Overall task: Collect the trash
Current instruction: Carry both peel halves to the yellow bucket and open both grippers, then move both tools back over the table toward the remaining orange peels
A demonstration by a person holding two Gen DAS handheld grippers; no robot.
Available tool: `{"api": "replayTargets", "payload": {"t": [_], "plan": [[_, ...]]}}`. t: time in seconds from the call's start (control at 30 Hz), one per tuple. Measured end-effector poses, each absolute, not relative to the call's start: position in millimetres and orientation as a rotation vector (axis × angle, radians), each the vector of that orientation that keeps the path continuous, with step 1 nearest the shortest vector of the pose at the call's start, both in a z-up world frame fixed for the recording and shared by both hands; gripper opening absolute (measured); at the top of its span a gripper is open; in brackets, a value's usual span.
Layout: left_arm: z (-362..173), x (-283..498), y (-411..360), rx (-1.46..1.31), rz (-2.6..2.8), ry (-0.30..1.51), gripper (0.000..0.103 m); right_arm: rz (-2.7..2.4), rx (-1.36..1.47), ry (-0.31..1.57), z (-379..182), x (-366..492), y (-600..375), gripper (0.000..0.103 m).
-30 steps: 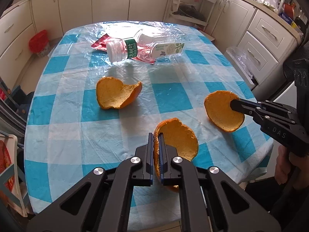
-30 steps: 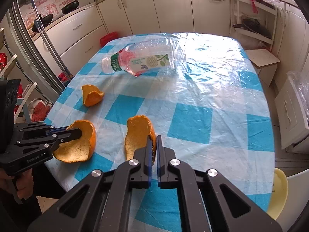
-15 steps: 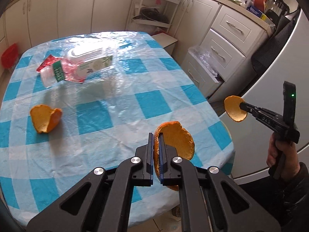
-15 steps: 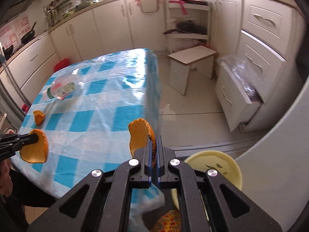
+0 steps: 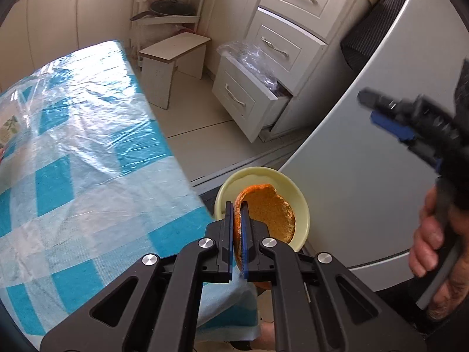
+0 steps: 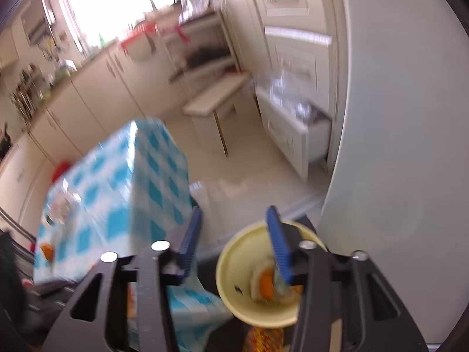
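Observation:
My left gripper (image 5: 241, 209) is shut on a large orange peel (image 5: 268, 211) and holds it above the pale yellow bin (image 5: 296, 187) past the table's corner. My right gripper (image 6: 234, 234) is open and empty, over the same yellow bin (image 6: 234, 264), where an orange peel (image 6: 265, 286) lies inside. In the left wrist view the right gripper (image 5: 381, 108) shows blurred at the right, jaws apart, held by a hand. Another peel (image 6: 47, 249) lies on the table at the far left of the right wrist view.
The blue-and-white checked table (image 5: 73, 176) under clear plastic film is at the left. A grey fridge (image 5: 351, 161) stands at the right. White drawers (image 5: 249, 94) with one open and a small stool (image 5: 173, 55) stand across the floor.
Both grippers swung right, away from the table to the yellow bin. My right gripper opened and let its peel fall into the bin. My left still holds its peel.

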State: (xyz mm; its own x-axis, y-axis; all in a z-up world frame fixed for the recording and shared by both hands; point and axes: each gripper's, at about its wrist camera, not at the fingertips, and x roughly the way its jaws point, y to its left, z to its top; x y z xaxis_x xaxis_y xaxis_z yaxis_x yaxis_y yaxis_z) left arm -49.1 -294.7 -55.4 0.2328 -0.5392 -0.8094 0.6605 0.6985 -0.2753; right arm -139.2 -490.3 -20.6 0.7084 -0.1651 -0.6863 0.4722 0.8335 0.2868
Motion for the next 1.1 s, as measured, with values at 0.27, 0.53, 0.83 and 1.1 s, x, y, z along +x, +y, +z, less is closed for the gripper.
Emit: {"api": "replayTargets", "payload": {"t": [0.27,0.53,0.83,1.1], "plan": [[-99,-47,-389,0.169,-0.804,1.187,0.033,-0.372,0.492,0.515,24,-155,-501,0.056],[-70,-56,-363,0.192,-0.806,1.101,0.058,-0.372,0.559,0.469,34,-163,-511,0.06],[-25,-43,-230,0.182,-0.597,0.95,0.073,-0.272,0.518,0.462,46,-145,-478,0.064],[-17,-4,-62,-0.023,-0.277,0.947,0.074,-0.174,0.414,0.524,43,-113,-431,0.068]]}}
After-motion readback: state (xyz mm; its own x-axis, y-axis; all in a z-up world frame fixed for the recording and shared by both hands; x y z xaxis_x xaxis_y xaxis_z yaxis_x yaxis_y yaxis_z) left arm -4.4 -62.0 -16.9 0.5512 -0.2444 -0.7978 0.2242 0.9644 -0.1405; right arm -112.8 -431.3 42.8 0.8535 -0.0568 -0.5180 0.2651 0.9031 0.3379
